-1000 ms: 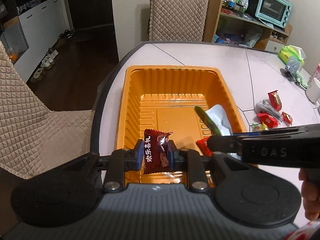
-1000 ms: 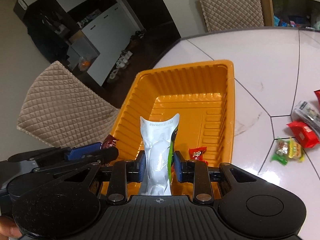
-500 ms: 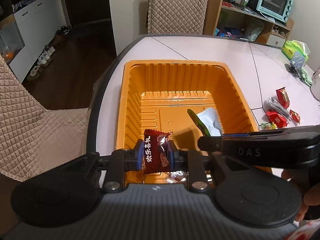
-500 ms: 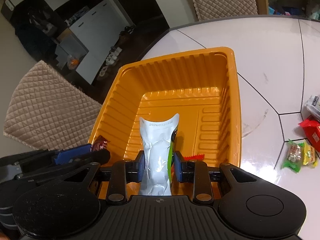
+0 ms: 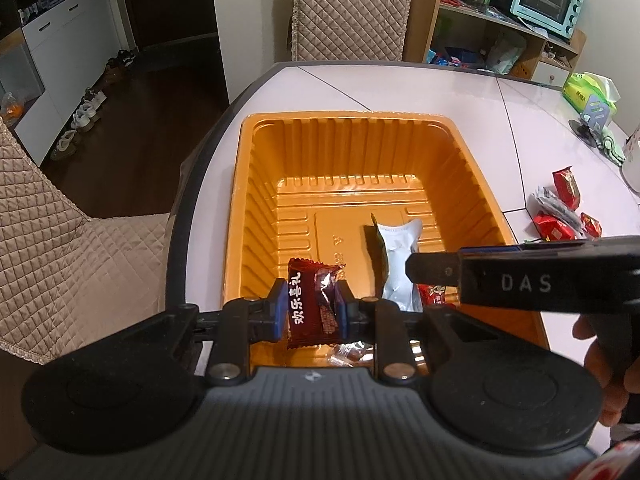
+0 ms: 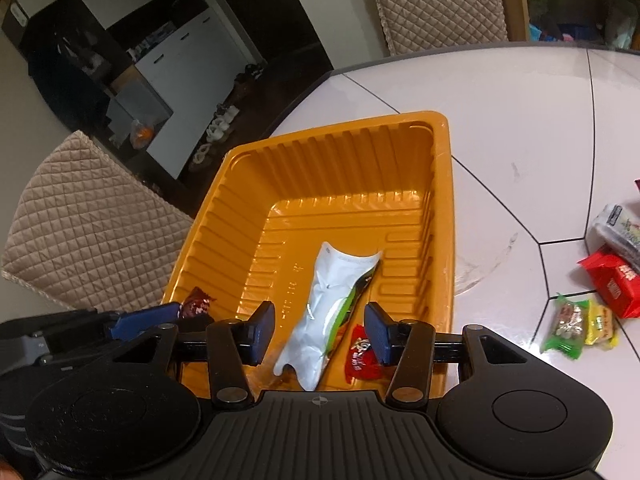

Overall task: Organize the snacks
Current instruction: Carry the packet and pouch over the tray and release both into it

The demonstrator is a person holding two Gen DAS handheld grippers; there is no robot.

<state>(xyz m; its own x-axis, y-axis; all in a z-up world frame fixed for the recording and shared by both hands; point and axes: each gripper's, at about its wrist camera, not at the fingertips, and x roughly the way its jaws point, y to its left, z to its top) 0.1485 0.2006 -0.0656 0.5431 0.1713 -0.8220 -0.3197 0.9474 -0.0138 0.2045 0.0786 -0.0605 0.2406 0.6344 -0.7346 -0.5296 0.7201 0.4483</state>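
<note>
The orange tray sits at the rounded edge of the white counter, and everything here is placed relative to it. The left claw hovers over the tray's near-left corner, its blue pads pinched on a dark brown candy with white characters, held upright above the tray floor. The right claw hangs over the tray's near end with its pads spread wide and nothing between them. Below that gap, the white-and-green pouch lies loose on the tray floor, its notched end pointing toward the far wall. A small red candy lies on the tray floor next to the pouch, on the side nearer the right wall. In the left wrist view, a clear-wrapped sweet seems to rest at the tray's near wall, though the claw body hides most of it.

Outside the tray, past its right wall, several snacks remain on the counter: a green packet touching a yellow one, a larger red packet, and a grey-white wrapper beyond that.
</note>
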